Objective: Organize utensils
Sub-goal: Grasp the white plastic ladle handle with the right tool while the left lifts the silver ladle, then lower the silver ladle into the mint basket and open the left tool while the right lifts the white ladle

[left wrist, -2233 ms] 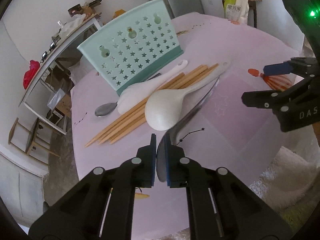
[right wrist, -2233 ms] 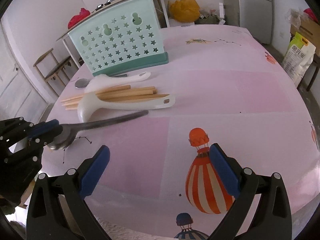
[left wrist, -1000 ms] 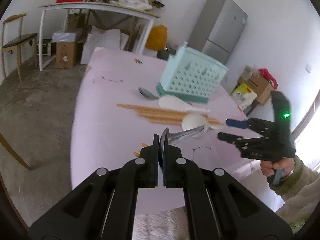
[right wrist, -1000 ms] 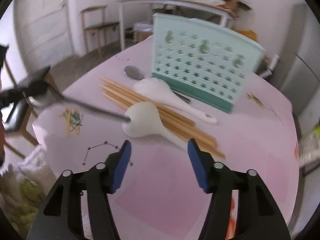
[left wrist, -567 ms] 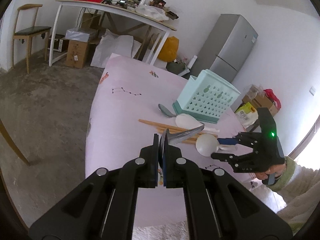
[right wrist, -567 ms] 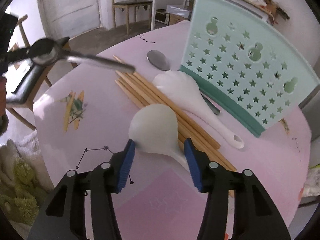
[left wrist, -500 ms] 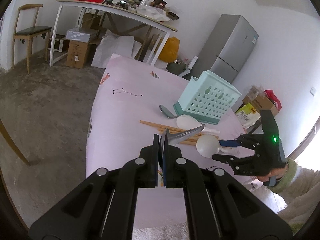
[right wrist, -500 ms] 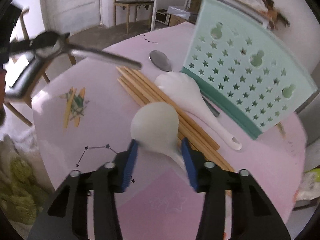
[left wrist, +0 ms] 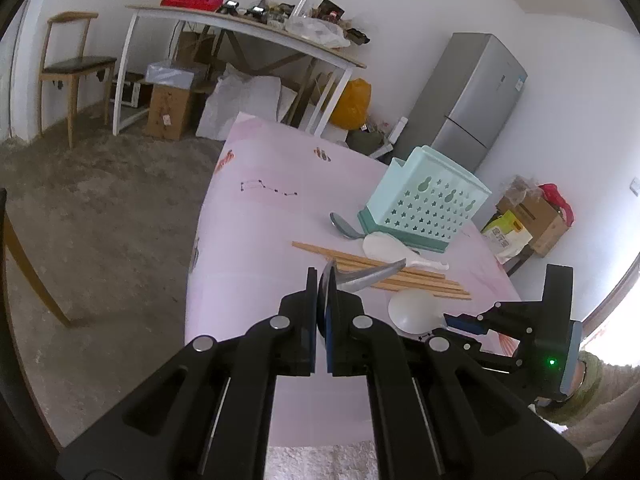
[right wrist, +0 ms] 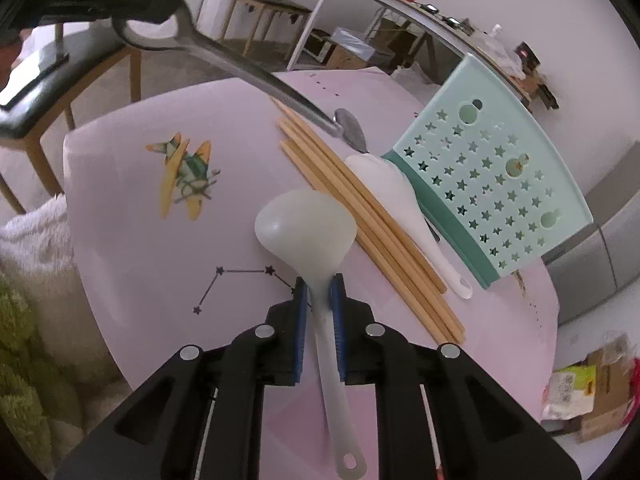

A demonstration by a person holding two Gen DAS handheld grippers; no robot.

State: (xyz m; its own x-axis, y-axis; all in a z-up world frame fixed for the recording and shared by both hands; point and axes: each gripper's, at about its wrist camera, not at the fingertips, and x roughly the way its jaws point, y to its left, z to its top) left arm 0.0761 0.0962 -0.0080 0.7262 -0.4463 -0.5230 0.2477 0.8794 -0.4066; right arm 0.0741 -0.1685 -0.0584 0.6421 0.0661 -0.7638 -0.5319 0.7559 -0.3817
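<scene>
**A:** Why is your left gripper (left wrist: 321,280) carrying the metal spoon (right wrist: 224,56) clear above the pink table (right wrist: 120,240)?

**B:** Probably so you can drop it into the mint utensil holder (right wrist: 492,184), which stands just behind the chopsticks (right wrist: 360,216).

**A:** And the jaws?

**B:** Your left ones are clamped on the spoon's bowl. Your right gripper (right wrist: 319,292) is closing around the neck of the white rice paddle (right wrist: 306,224), pads right against it; the second white paddle (right wrist: 396,196) lies untouched.

Left tongs (left wrist: 319,280) clamp metal spoon (left wrist: 362,276) above table (left wrist: 248,248)
</scene>
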